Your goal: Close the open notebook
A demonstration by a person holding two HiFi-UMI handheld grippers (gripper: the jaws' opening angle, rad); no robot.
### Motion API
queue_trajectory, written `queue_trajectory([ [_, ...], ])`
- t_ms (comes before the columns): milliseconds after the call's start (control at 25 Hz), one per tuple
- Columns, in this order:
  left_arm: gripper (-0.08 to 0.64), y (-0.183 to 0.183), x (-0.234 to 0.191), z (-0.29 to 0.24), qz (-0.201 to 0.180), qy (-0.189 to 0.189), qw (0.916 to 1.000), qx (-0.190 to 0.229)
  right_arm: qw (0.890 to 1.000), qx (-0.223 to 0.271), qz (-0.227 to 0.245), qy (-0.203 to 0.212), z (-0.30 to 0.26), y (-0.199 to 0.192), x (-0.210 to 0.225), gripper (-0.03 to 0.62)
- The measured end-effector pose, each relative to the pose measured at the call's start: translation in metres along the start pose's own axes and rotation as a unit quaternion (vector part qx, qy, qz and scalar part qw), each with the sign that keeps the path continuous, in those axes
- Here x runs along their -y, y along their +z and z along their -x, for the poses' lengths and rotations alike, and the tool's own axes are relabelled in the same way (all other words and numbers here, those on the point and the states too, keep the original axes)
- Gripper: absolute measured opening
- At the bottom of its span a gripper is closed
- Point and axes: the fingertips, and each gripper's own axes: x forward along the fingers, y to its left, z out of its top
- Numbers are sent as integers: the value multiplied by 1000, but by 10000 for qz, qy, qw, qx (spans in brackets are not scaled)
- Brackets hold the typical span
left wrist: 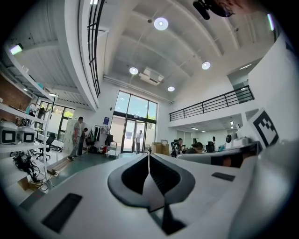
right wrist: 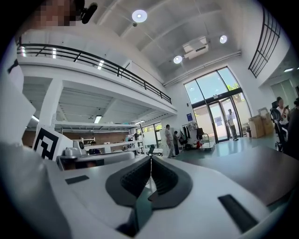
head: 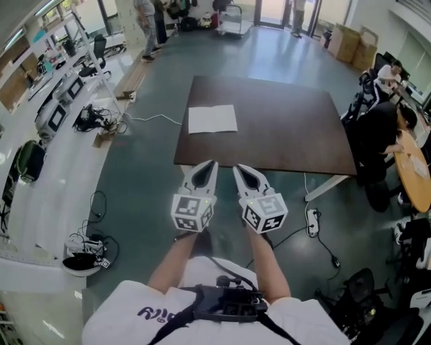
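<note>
Closest to the head camera, the person's forearms reach forward over a white shirt and a black chest harness (head: 225, 303), each hand carrying a gripper with a marker cube. Side by side and level, the left gripper (head: 212, 163) and the right gripper (head: 238, 168) hang over the green floor, their tips just short of the near edge of the dark brown table (head: 289, 135). Each gripper's own view shows its jaws clenched tip to tip with nothing between them. Beyond them the open notebook (head: 213, 118) lies flat on the table's left part, its white pages facing up, well apart from both grippers. A power strip (head: 312, 221) and its cable lie on the floor by the table's right leg. To the right, a seated person in black (head: 378, 131) leans at a wooden desk (head: 417, 172); to the left runs a white workbench (head: 60, 162) with loose cables. Farther off, cardboard boxes (head: 350, 42) stand near the glass doors, and a standing person (head: 147, 27) is by a cart (head: 232, 20).
</note>
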Motion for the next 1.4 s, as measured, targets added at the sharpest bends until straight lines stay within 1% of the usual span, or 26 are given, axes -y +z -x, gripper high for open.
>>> queue_trajectory([
  [160,9,4,-59,-55,40,-70,9999,67,10000,16,47,-82,-73,8,23,5],
  [320,9,15,-132,-106,35,-12,9999,99,9998,99,139,-92,-151,25,36,5],
  [440,9,16,-180,-142,-79,-45,9999,-109,9998,70,154,-129,-206,30,45,5],
  [640,9,21,-236,-186,-254,-212,9994,-94,9995,98,178,-242,-287,36,62,5],
  [760,9,19,-261,-203,-112,-260,9996,-81,9993,134,178,-302,-318,34,69,5],
  [840,9,15,-275,-215,-31,-275,9996,-90,9991,50,156,-379,-333,26,77,5],
  [1080,9,-12,-288,-251,233,-315,9987,-320,9981,-112,6,-600,-348,11,118,5],
  [1400,11,-40,-322,-300,362,-27,9982,-473,9985,-250,-101,-472,-390,-5,168,5],
])
